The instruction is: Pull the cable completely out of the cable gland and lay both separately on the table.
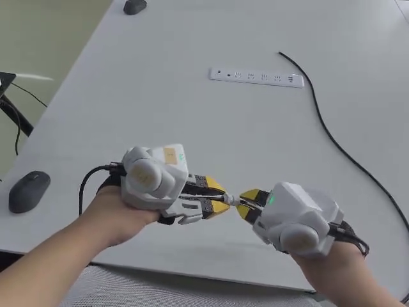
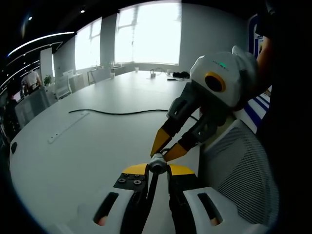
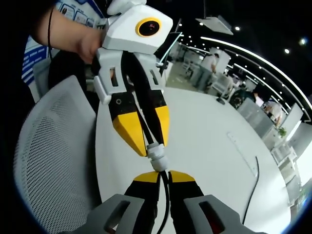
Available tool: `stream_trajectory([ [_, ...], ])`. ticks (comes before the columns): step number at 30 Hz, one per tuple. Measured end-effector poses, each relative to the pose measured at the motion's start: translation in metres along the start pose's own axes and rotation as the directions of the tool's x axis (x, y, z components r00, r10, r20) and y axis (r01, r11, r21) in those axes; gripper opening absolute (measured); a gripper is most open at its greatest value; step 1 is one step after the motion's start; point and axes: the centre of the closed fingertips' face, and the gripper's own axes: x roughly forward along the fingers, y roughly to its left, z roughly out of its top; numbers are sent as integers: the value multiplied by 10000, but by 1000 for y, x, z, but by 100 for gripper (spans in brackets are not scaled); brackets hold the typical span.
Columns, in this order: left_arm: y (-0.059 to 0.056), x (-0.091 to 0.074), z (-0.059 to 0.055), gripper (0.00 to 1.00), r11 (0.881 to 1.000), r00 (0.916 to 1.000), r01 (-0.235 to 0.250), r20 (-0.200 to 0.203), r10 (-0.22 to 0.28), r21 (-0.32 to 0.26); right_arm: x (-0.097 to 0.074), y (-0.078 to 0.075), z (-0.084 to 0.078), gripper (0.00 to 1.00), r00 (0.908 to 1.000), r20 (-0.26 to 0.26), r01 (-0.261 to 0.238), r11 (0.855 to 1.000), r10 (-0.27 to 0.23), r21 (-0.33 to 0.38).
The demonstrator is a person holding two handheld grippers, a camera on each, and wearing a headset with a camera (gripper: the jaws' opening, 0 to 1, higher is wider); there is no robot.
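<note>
Left gripper [image 1: 222,197] at the near edge of the table [image 1: 192,115], jaws closed, black cable [image 3: 166,202] running straight down the slot between them. You see it plainly in the left gripper view. Right gripper [image 1: 245,203] faces it nose to nose, jaws closed too, with the cable lying between its yellow tips in the right gripper view.

And there's the cable gland [image 1: 233,200], pale and ribbed, caught in the small gap between the two sets of tips and touching both. It's up off the table, on the cable, not out of it. Whether either pair of tips also nips an end of the gland, I cannot tell.

Left hand [image 1: 118,214] wraps its gripper from the 8 o'clock side, right hand [image 1: 335,262] from 4 o'clock.

Moving out across the head view: at 12 o'clock from the grippers, well apart, a white power strip [image 1: 255,77] lies flat. Its black cord [image 1: 332,137] leaves the strip's right end and sweeps down to 3 o'clock, off the table edge. At 9 o'clock a dark mouse [image 1: 29,190] sits near the table's left edge. At 11 o'clock, far up the table, a second dark mouse [image 1: 134,6]. Below the grippers, a grey mesh chair [image 3: 53,146].
</note>
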Motion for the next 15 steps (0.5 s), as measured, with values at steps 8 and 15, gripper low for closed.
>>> stream_trajectory([
  [8, -1, 2, 1, 15, 10000, 10000, -25, 76, 26, -21, -2, -2, -1, 0, 10000, 27, 50, 9997, -51, 242],
  [15, 1, 1, 5, 15, 9999, 9996, -108, 242, 111, -133, -4, -9, -3, 0, 9998, 90, 141, 9963, -149, 845],
])
